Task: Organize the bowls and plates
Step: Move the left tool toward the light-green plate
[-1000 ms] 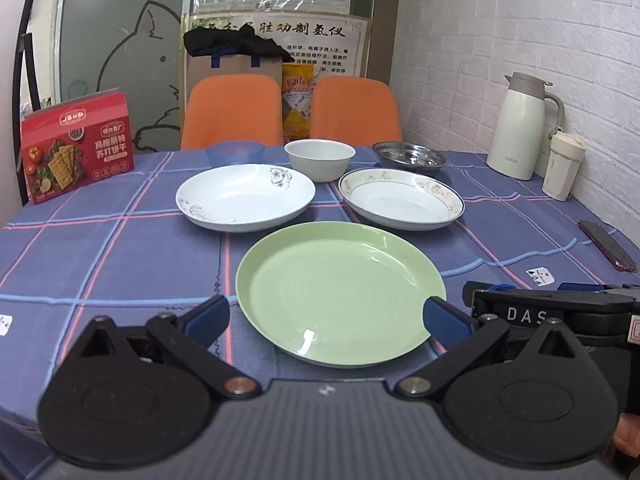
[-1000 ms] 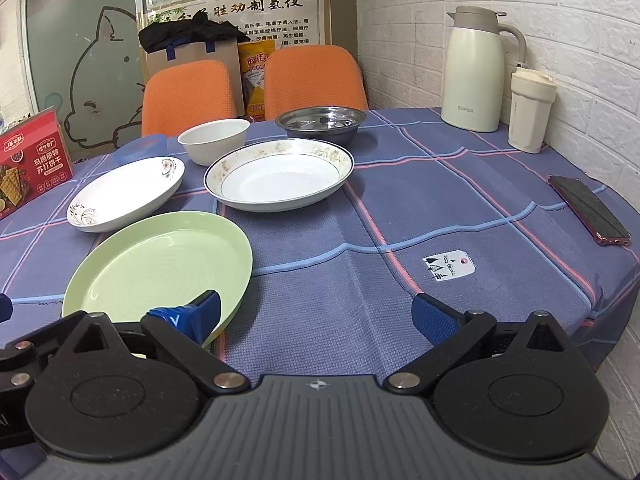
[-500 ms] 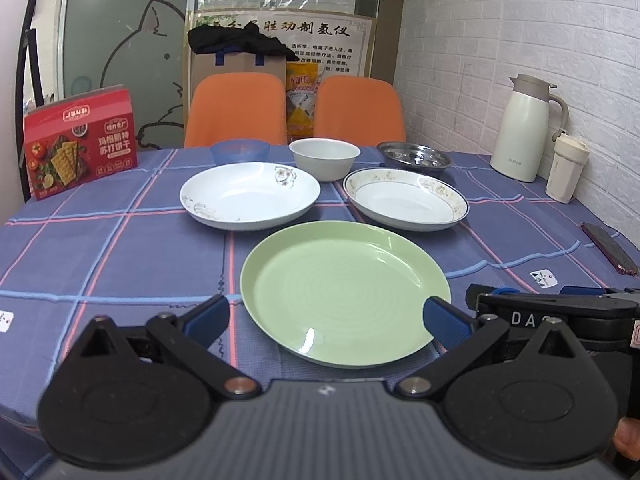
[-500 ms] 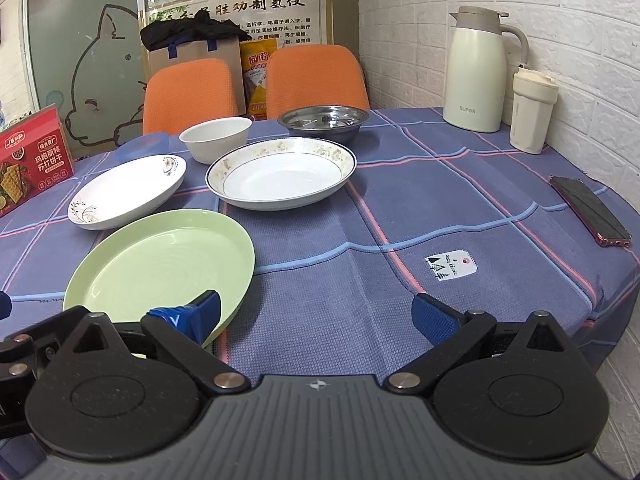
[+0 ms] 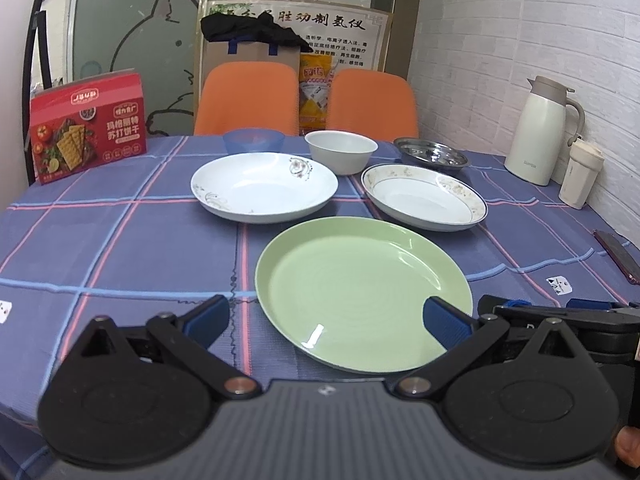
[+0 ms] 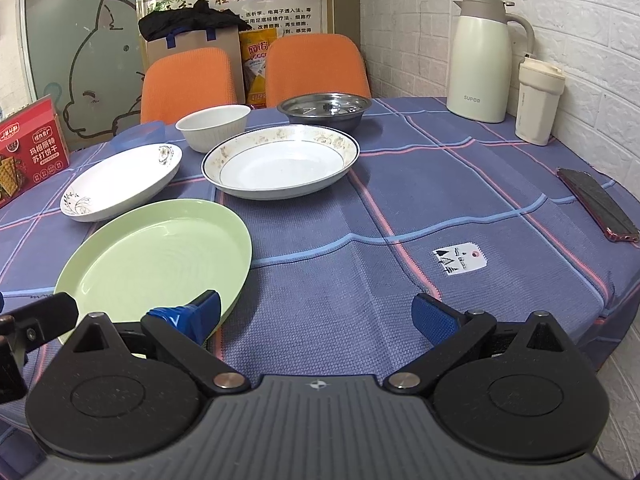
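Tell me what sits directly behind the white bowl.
Behind the white bowl stand two orange chairs with a yellow bag between them. The bowl hides the table edge there; the chair seats are out of sight.

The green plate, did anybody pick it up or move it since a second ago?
No. The green plate lies flat where it was, untouched. Only the cameras shifted a little. The left gripper and right gripper stay open and empty. The white plates and bowls haven't moved either.

On the bench point(image 5: 120, 248), the round green plate point(image 5: 360, 292) lies nearest. Behind it, the flower-patterned white plate point(image 5: 264, 186) is left and the gold-rimmed white plate point(image 5: 424, 200) right. Further behind stand the blue plastic bowl point(image 5: 253, 141), white ceramic bowl point(image 5: 341, 151) and steel dish point(image 5: 430, 157), left to right.
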Motion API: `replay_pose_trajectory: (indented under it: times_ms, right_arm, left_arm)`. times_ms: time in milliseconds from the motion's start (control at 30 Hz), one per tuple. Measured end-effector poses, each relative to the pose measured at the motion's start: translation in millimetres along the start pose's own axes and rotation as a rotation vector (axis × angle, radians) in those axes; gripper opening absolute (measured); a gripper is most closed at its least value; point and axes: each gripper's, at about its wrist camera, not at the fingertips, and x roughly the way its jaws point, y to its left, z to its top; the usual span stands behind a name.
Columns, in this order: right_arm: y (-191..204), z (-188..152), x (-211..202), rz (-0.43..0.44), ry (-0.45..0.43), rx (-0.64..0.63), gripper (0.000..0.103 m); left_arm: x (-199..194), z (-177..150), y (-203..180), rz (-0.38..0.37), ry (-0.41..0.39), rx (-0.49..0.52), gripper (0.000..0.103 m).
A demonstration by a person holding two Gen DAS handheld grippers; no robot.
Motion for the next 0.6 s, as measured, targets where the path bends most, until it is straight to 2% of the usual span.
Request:
replay_pose_trajectory:
  times_ms: [300, 600]
  right_arm:
    - [-2, 4, 4, 0.015, 0.013, 0.011, 0.090]
    - [11, 23, 12, 0.005, 0.033, -0.034, 0.090]
  left_arm:
    - [11, 8, 16, 0.034, 0.016, -0.031, 0.103]
    - [33, 24, 33, 0.086, 0.065, -0.054, 0.103]
